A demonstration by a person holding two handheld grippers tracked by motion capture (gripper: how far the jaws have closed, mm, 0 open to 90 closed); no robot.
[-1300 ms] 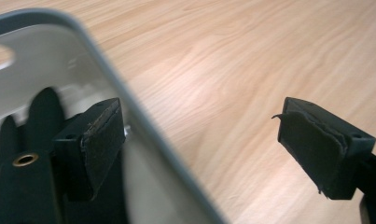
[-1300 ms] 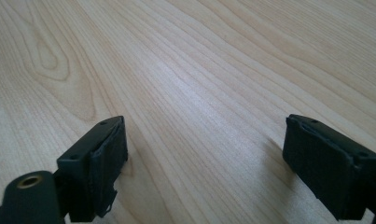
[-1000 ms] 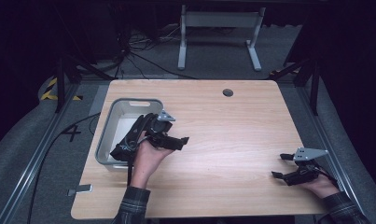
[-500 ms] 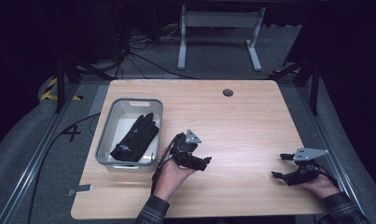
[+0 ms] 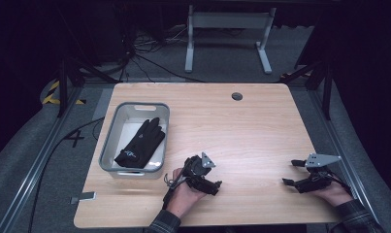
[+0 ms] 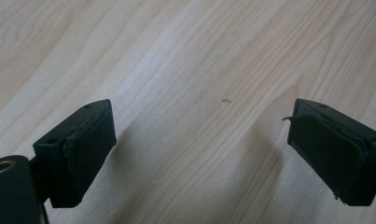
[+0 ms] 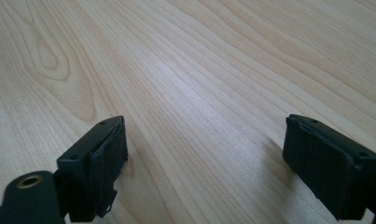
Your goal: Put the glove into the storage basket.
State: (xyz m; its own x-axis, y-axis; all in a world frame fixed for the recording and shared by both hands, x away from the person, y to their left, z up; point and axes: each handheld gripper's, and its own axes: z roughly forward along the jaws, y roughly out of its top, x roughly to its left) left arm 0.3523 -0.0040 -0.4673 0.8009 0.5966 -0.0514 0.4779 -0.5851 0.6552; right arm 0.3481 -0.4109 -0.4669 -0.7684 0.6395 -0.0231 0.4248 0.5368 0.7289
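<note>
A black glove (image 5: 140, 143) lies in the grey tray (image 5: 135, 106) on the left of the wooden table (image 5: 251, 131). My left gripper (image 5: 211, 184) rests low near the table's front edge, right of the tray and apart from it. Its jaws have just been opening and stand wide, with nothing but bare wood between them (image 6: 199, 149). At the front right, my right gripper (image 5: 290, 173) sits over the tabletop, open as well, and its own view (image 7: 204, 158) has plain wood grain between the jaws.
A round cable hole (image 5: 237, 96) sits near the table's far edge. A small grey tag (image 5: 84, 197) lies at the front left corner. Beyond the table stand a metal frame (image 5: 227, 29) and floor cables (image 5: 149, 58).
My left gripper has left the tray, where it was over the glove, and moved right and down to the table's front. The glove stays in the tray. My right gripper has kept still.
</note>
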